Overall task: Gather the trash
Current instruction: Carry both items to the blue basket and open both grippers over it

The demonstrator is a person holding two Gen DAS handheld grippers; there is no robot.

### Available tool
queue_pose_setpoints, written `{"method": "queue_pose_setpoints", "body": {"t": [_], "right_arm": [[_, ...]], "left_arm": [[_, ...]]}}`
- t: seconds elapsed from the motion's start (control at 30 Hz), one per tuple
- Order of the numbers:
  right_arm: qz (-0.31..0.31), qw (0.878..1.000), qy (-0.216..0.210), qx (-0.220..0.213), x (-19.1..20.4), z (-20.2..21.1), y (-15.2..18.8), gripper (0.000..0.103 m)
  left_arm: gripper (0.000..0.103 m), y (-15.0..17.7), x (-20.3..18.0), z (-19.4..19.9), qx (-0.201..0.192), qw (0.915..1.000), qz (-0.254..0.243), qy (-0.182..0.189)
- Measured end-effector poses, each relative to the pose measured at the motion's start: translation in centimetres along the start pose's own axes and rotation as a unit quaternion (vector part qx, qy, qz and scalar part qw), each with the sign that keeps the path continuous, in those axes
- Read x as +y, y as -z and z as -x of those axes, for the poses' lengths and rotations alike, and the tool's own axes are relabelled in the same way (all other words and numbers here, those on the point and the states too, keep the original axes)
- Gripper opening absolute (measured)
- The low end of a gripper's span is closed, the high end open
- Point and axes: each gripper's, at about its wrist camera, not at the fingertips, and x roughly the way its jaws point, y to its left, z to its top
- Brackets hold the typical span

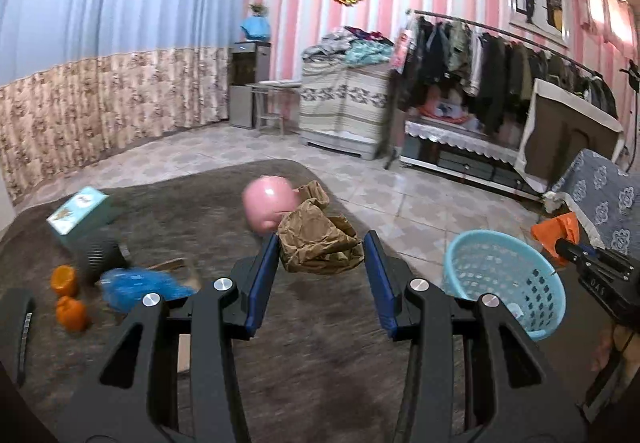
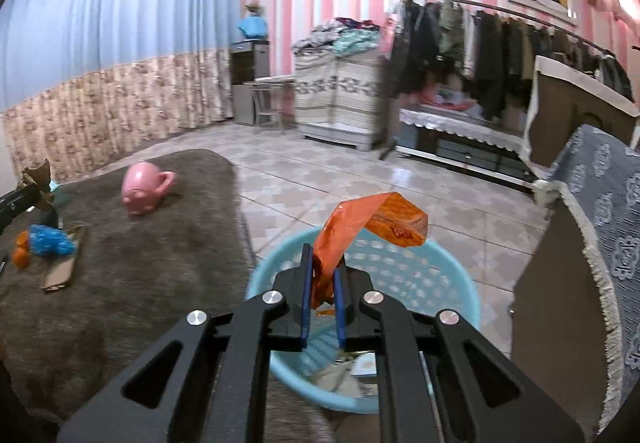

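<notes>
My left gripper (image 1: 321, 247) is shut on a crumpled brown paper bag (image 1: 318, 243) and holds it above the grey rug (image 1: 180, 203). The bag also shows at the far left of the right wrist view (image 2: 38, 181). My right gripper (image 2: 324, 263) is shut on an orange plastic wrapper (image 2: 360, 227) and holds it over the light blue basket (image 2: 448, 263), which has some trash inside. In the left wrist view the basket (image 1: 504, 279) stands to the right, with the right gripper and the orange wrapper (image 1: 558, 233) at its far side.
On the rug lie a pink piggy bank (image 1: 266, 209), a teal box (image 1: 78, 217), two orange bottles (image 1: 66, 297), a blue crumpled bag (image 1: 136, 287) and cardboard (image 2: 60, 271). A cabinet with a grey cloth (image 2: 600, 223) stands right of the basket. Tiled floor and a clothes rack lie beyond.
</notes>
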Motion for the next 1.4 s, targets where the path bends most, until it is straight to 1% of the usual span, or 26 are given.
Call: {"method": "queue_pose_setpoints", "body": {"t": [0.2,0.4,0.63,0.77,0.87,1.03,1.13,1.23,1.27,1.3,1.37,1.4], "right_arm": [[-0.001,1.000,0.024,0.016,-2.2,-1.7,0.0,0.010],[-0.013,0.999,0.039,0.021,-3.9,-2.0,0.4,0.010],[-0.020,0.998,0.047,0.027,-5.3,-3.1,0.5,0.010],[-0.036,0.998,0.043,0.027,-6.5,-3.4,0.5,0.010],[-0.039,0.998,0.037,0.025,-6.8,-3.3,0.7,0.010],[-0.048,0.998,0.038,0.032,-7.5,-3.8,1.0,0.010],[-0.054,0.997,0.038,0.039,-7.9,-4.2,1.3,0.010],[-0.054,0.997,0.039,0.044,-8.1,-4.5,1.5,0.010],[-0.055,0.997,0.039,0.046,-8.2,-4.5,1.6,0.010],[-0.056,0.997,0.038,0.047,-8.2,-4.6,1.6,0.010],[-0.055,0.997,0.035,0.048,-8.1,-4.6,1.6,0.010],[-0.051,0.997,0.033,0.049,-7.8,-4.7,1.6,0.010]], "left_arm": [[0.043,0.1,-4.7,-2.9,0.009,0.9989,-0.027,0.037],[0.043,0.4,-9.0,-5.3,0.016,0.9959,-0.055,0.070],[0.043,1.1,-11.9,-8.1,0.043,0.9920,-0.065,0.100],[0.043,1.5,-13.6,-9.2,0.050,0.9892,-0.082,0.111],[0.043,2.0,-15.4,-10.1,0.052,0.9863,-0.098,0.122],[0.043,2.1,-17.8,-12.3,0.071,0.9814,-0.100,0.148],[0.044,2.3,-19.5,-13.2,0.072,0.9793,-0.115,0.150],[0.048,2.8,-20.5,-14.0,0.074,0.9774,-0.129,0.150],[0.051,2.9,-20.5,-14.1,0.072,0.9779,-0.132,0.145],[0.055,2.9,-20.5,-14.2,0.070,0.9783,-0.133,0.142],[0.071,2.8,-20.2,-14.2,0.067,0.9799,-0.131,0.135],[0.073,2.6,-19.9,-14.2,0.064,0.9818,-0.129,0.124]]}}
